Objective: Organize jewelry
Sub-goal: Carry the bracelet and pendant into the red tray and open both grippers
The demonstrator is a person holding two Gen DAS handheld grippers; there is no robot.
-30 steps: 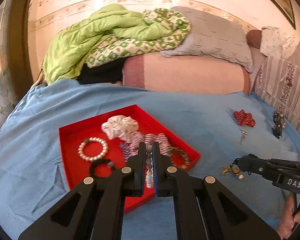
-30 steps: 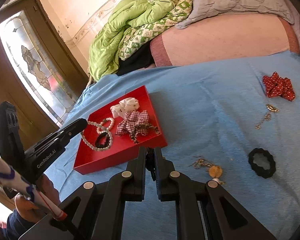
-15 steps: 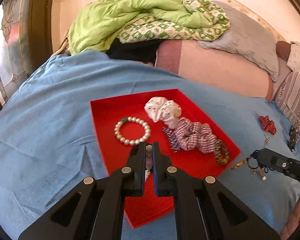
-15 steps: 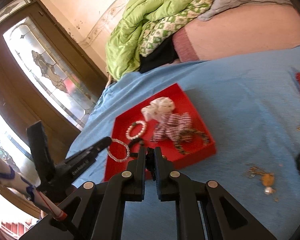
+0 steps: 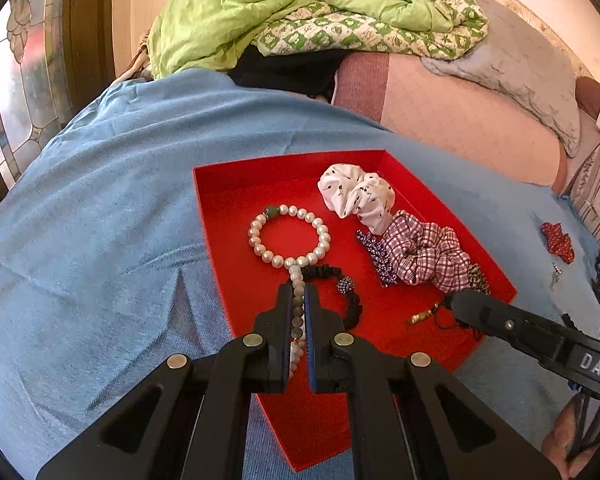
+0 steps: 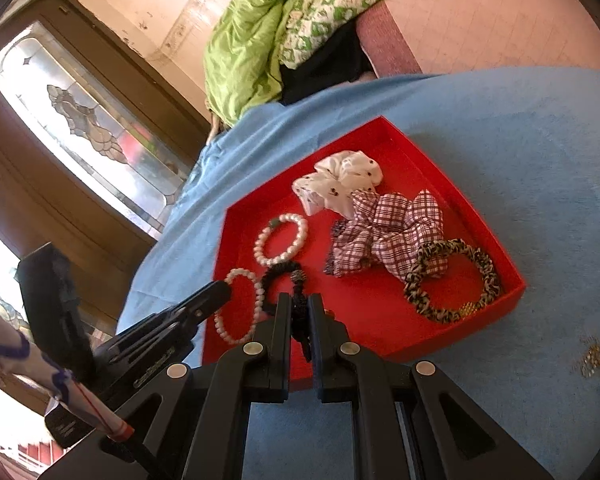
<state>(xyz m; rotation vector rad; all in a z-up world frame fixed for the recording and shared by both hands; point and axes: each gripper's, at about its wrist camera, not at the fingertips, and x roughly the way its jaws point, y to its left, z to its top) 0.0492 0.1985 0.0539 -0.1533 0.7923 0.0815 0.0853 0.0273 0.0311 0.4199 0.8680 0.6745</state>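
The left tool [image 5: 299, 294] is closed on a pearl bead strand [image 5: 297, 280], which runs up between its fingers above the near part of the red tray [image 5: 236, 184]. In the right wrist view the strand hangs as a loop [image 6: 240, 308] from the left tool's tip over the tray's near left corner.

The right tool [image 6: 299, 304] is closed on a black cord item [image 6: 300, 324], whose end hangs between its fingers above the near edge of the tray. In the left wrist view a small gold piece [image 5: 420, 316] on the tray floor lies just beside that tool's tip.

The tray rests on a blue bedspread [image 5: 100, 220]. Inside it lie:
- a pearl bracelet [image 5: 288, 236], left of centre;
- a black beaded bracelet [image 5: 340, 284], just in front of the pearl bracelet;
- a white scrunchie [image 5: 356, 196], toward the far side;
- a checked scrunchie [image 5: 424, 252], touching the white one;
- a black-and-white patterned bangle [image 6: 452, 280], by the right wall.

A red polka-dot scrunchie [image 5: 558, 240] lies on the bedspread, well apart from the tray.
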